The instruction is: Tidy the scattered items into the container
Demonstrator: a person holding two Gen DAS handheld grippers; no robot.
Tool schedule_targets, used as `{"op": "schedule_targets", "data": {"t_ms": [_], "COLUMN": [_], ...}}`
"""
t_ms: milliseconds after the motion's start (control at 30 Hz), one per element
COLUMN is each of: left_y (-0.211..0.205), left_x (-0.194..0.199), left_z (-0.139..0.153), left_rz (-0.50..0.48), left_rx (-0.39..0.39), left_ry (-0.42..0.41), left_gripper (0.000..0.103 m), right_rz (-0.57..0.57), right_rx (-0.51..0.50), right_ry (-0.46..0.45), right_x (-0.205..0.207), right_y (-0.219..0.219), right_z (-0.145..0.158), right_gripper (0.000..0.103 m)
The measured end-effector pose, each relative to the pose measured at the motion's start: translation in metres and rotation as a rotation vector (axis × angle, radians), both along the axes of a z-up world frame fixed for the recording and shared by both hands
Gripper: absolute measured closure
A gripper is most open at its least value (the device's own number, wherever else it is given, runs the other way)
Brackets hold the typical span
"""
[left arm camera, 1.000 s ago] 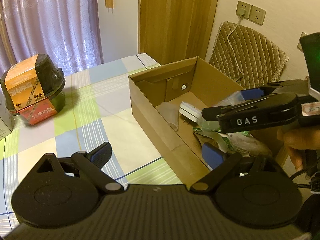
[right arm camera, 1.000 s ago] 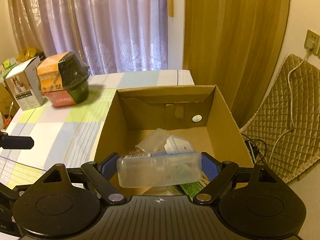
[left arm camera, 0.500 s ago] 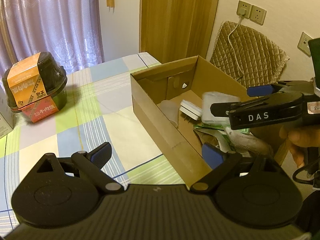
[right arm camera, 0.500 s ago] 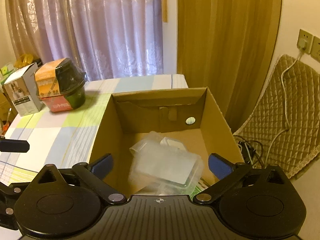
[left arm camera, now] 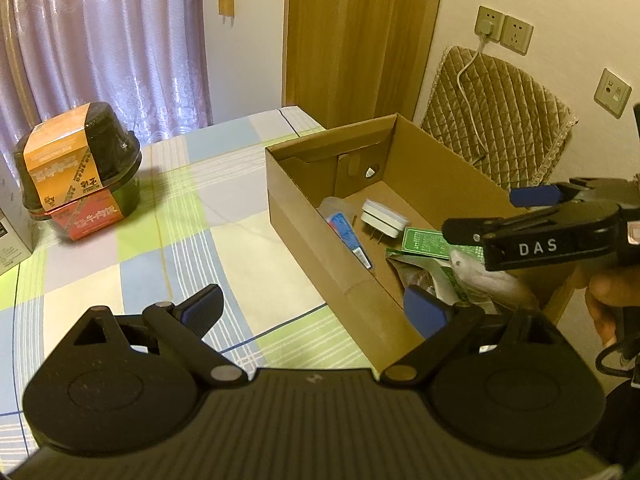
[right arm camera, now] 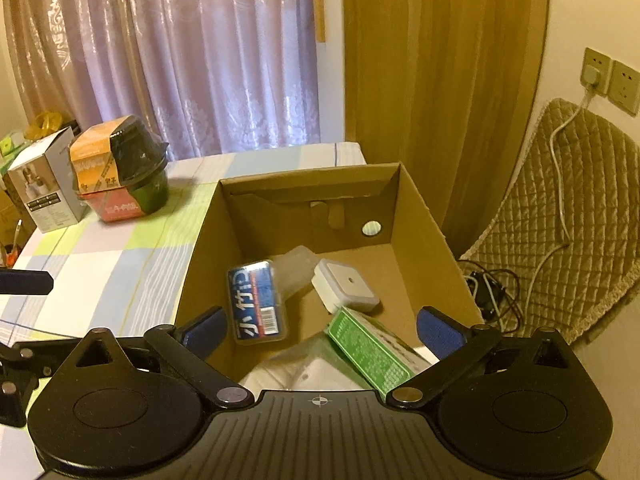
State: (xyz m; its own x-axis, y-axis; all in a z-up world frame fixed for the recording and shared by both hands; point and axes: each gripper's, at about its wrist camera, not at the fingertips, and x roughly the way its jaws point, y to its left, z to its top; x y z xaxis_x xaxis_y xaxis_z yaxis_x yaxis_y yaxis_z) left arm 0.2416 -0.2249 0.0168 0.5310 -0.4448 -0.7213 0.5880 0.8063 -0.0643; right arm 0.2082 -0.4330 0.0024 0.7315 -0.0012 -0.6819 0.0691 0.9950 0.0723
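An open cardboard box (left arm camera: 304,216) (right arm camera: 420,220) stands at the right end of the checked table. Inside lie a clear plastic case with a blue label (right arm camera: 258,304) (left arm camera: 346,234), a white plug adapter (right arm camera: 346,286) (left arm camera: 382,218), a green packet (right arm camera: 372,348) (left arm camera: 424,238) and a clear bag (right arm camera: 296,368). My right gripper (right arm camera: 322,330) (left arm camera: 490,212) hovers open above the box's near end, holding nothing. My left gripper (left arm camera: 314,308) is open and empty beside the box's left wall, above the tablecloth.
Two stacked instant-food bowls (left arm camera: 80,176) (right arm camera: 120,168) and a white carton (right arm camera: 44,184) sit at the table's far left. A quilted cushion (left arm camera: 500,120) with a cable leans on the wall right of the box. The checked tablecloth (left arm camera: 160,220) lies between the bowls and the box.
The right gripper opened and let go of the clear case, which dropped into the box and now lies label up. The left gripper has barely moved.
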Motion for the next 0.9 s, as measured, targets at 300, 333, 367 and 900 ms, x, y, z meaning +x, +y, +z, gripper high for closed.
{"op": "schedule_targets", "data": {"t_ms": [300, 333, 367, 900], "left_y": [0.01, 0.011, 0.013, 0.027], "left_x": [-0.033, -0.039, -0.046, -0.149], "left_z": [0.015, 0.017, 0.018, 0.026], "left_rz": [0.037, 0.043, 0.049, 0.175], "left_rx": [-0.04, -0.044, -0.048, -0.047], "left_ry": [0.023, 0.026, 0.029, 0.072], "left_gripper": [0.008, 0.007, 0.007, 0.001], "right_rz": [-0.039, -0.042, -0.045, -0.118], "right_rx": [0.033, 0.034, 0.033, 0.087], "right_ry": [0.003, -0.001, -0.004, 0.021], "right_x": [-0.048, -0.058, -0.065, -0.186], "right_y": [-0.004, -0.004, -0.004, -0.007], "right_z": [0.018, 0.022, 0.024, 0.058], "right_gripper": [0.0, 0.0, 0.0, 0.0]}}
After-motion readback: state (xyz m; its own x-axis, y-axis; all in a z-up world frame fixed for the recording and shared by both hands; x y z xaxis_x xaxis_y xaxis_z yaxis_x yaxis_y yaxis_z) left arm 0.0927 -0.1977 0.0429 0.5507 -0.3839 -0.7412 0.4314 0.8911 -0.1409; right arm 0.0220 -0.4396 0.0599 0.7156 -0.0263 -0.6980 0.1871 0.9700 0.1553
